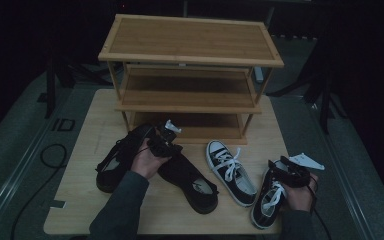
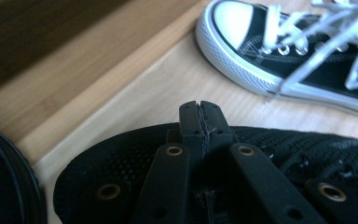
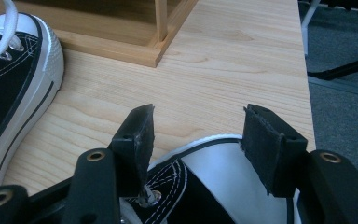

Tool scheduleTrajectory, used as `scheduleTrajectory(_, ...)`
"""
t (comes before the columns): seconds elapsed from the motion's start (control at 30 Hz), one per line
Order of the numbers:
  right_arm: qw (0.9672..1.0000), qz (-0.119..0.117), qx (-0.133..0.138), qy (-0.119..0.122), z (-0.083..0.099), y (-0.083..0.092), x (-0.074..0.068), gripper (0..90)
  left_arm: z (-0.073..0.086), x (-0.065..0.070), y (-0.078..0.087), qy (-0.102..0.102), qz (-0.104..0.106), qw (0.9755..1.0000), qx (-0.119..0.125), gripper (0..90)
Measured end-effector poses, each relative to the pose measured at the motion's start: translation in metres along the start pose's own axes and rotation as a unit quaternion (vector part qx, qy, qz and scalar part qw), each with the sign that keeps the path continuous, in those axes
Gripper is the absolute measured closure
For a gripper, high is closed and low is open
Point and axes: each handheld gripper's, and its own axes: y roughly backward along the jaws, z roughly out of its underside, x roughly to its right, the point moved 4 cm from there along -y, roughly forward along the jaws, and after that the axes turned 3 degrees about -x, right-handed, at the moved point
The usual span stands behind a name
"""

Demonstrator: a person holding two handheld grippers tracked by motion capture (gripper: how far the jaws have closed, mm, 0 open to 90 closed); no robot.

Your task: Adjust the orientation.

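Your left gripper [image 2: 200, 114] has its jaws pressed together, pinching a fold of the black mesh shoe [image 2: 279, 158] at its upper, just in front of the wooden shoe rack [image 1: 190, 75]. Your right gripper [image 3: 196, 140] holds its jaws wide apart over the white toe cap of a black-and-white sneaker [image 3: 223, 182], not pressing on it; that sneaker lies right of the rack's front, near the bench [image 3: 223, 60] edge. A second black-and-white sneaker [image 1: 230, 172] lies between the two shoes you work on, and another black shoe [image 1: 115, 162] lies left of the mesh one.
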Motion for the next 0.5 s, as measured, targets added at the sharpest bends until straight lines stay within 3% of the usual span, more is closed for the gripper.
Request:
scheduleTrajectory(0.13,1.0,0.0,0.0,0.0,0.0,0.0,0.0,43.6,-0.009,-0.007,-0.002,0.01,-0.009,0.9999,0.006,89.4)
scheduleTrajectory(0.27,1.0,0.0,0.0,0.0,0.0,0.0,0.0,43.6,-0.009,-0.011,-0.012,0.011,-0.026,0.9996,-0.005,89.0)
scheduleTrajectory(0.37,1.0,0.0,0.0,0.0,0.0,0.0,0.0,43.6,-0.007,-0.011,-0.012,0.014,-0.023,0.9996,0.0,87.3)
scheduleTrajectory(0.5,1.0,0.0,0.0,0.0,0.0,0.0,0.0,43.5,-0.006,-0.011,-0.009,0.019,-0.017,0.9997,-0.001,70.0)
